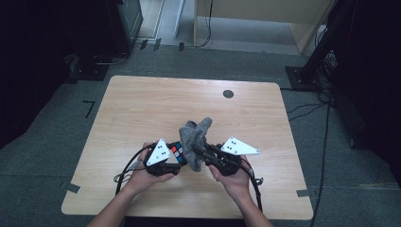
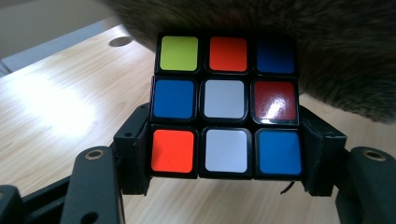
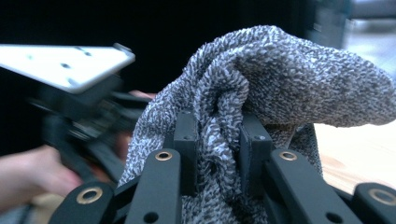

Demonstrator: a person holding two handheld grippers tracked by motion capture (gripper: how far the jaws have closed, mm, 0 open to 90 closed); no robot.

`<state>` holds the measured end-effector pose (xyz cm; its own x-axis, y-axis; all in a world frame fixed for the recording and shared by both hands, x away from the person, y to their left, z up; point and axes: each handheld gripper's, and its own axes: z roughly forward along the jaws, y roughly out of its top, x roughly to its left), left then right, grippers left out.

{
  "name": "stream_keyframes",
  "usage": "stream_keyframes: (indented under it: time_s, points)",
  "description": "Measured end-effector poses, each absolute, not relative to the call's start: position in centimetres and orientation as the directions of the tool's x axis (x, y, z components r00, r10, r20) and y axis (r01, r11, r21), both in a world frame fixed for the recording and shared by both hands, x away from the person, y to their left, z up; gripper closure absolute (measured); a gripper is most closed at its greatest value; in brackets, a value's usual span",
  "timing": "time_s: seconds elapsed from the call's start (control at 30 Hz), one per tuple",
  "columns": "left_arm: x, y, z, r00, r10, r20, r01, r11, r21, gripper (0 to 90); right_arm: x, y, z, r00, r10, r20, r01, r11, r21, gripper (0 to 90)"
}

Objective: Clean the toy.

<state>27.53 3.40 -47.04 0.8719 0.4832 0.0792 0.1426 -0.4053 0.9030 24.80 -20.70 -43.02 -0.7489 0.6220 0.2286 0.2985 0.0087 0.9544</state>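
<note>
Nearest the high camera: two bare forearms coming in over the worktop's (image 1: 142,101) front edge, pale wood-grain laminate.

Left gripper (image 1: 176,158): fingers (image 2: 133,154) clamped on the two sides of a black-framed puzzle cube with coloured stickers (image 2: 226,105), carried just above the wood near the front centre. Face towards its camera is mixed: blue, white, orange, red, yellow-green.

Right gripper (image 1: 197,150): fingers (image 3: 187,135) pinched tight on a fold of grey terry cloth (image 3: 280,74), which bunches up between the two hands and hangs close against the cube's far side.

Step in hand, as I read it: wiping the cube with the cloth. Next move calls for a steady hold on the cube while the cloth is drawn across a face.

Containers: none seen on the worktop.
</note>
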Motion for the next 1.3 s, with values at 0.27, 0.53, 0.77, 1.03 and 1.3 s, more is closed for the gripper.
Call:
stream_keyframes:
  time_s: [0.27, 0.53, 0.77, 1.03, 1.3]
  points:
    - [27.1, 4.0, -46.4, 0.894, 0.444, 0.067, 0.108, -0.358, 0.927, 34.3, 25.9, -21.6, -44.5, -0.704, 0.635, 0.318, 0.371, -0.053, 0.927, 74.2]
    - [27.5, 4.0, -46.5, 0.881, 0.467, 0.081, 0.123, -0.391, 0.912, 34.3, 26.0, -22.2, -44.3, -0.681, 0.649, 0.339, 0.399, -0.059, 0.915, 73.8]
    - [27.1, 4.3, -46.0, 0.893, 0.444, 0.067, 0.102, -0.346, 0.933, 34.3, 25.7, -21.5, -44.2, -0.703, 0.636, 0.318, 0.375, -0.049, 0.926, 73.8]
    - [27.5, 4.2, -46.4, 0.874, 0.478, 0.092, 0.116, -0.388, 0.914, 34.3, 26.5, -22.8, -44.9, -0.629, 0.697, 0.344, 0.439, -0.046, 0.897, 73.7]
    - [27.1, 4.0, -46.2, 0.889, 0.447, 0.093, 0.096, -0.381, 0.919, 34.3, 25.2, -21.0, -43.7, -0.731, 0.617, 0.292, 0.348, -0.031, 0.937, 72.6]
